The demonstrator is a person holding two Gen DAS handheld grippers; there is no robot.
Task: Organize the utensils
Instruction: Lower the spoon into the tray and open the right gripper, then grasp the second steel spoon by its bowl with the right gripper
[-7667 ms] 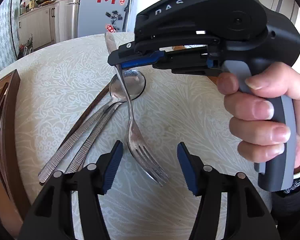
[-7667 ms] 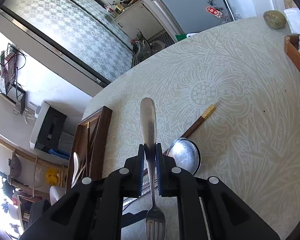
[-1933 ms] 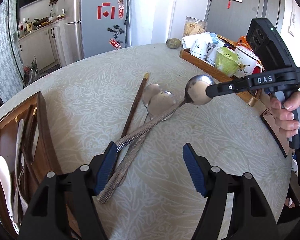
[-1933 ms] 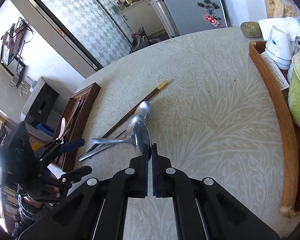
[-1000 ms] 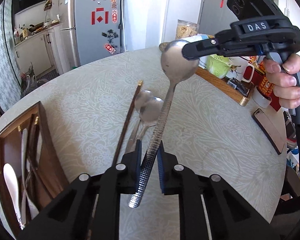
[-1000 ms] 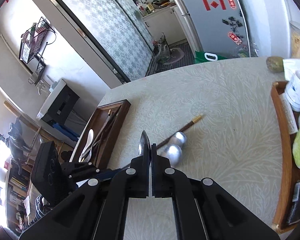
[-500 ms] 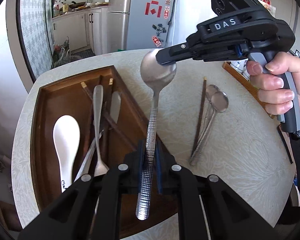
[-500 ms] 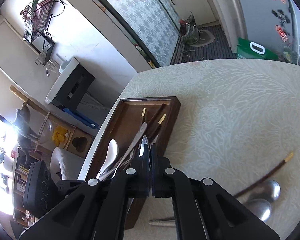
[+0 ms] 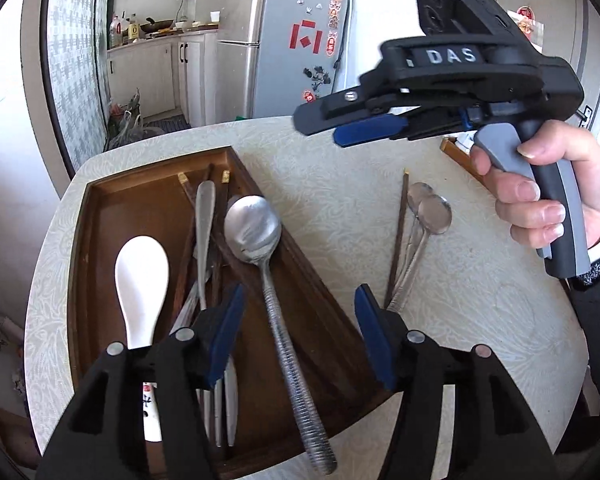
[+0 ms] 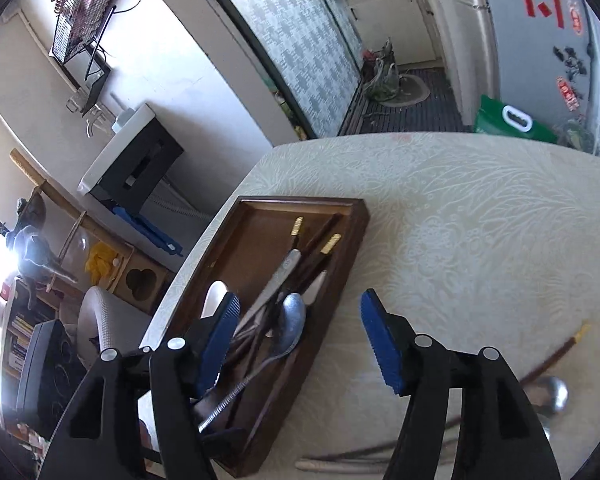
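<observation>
A long metal spoon (image 9: 256, 228) lies in the brown wooden tray (image 9: 100, 216) along its right wall, bowl away from me, with its ribbed handle over the near edge. My left gripper (image 9: 300, 320) hangs over the handle; its jaws are opening and the pads stand clear of it. My right gripper (image 9: 320, 128) hovers above the tray's far corner, jaws opening, nothing between them. In the right wrist view the right gripper (image 10: 300, 320) frames the spoon (image 10: 292, 324) in the tray (image 10: 352, 240). A chopstick (image 9: 398, 240) and two metal spoons (image 9: 432, 212) lie on the table.
The tray also holds a white ceramic spoon (image 9: 140, 272), a fork (image 9: 204, 232) and dark chopsticks (image 10: 324, 248). The round table (image 9: 340, 168) has a pale patterned cloth; its edge runs close to the tray's left side. A person's hand (image 9: 540, 200) grips the right gripper's handle.
Both grippers held the spoon over the tray half a second ago. Both have now opened and the spoon has dropped into the tray.
</observation>
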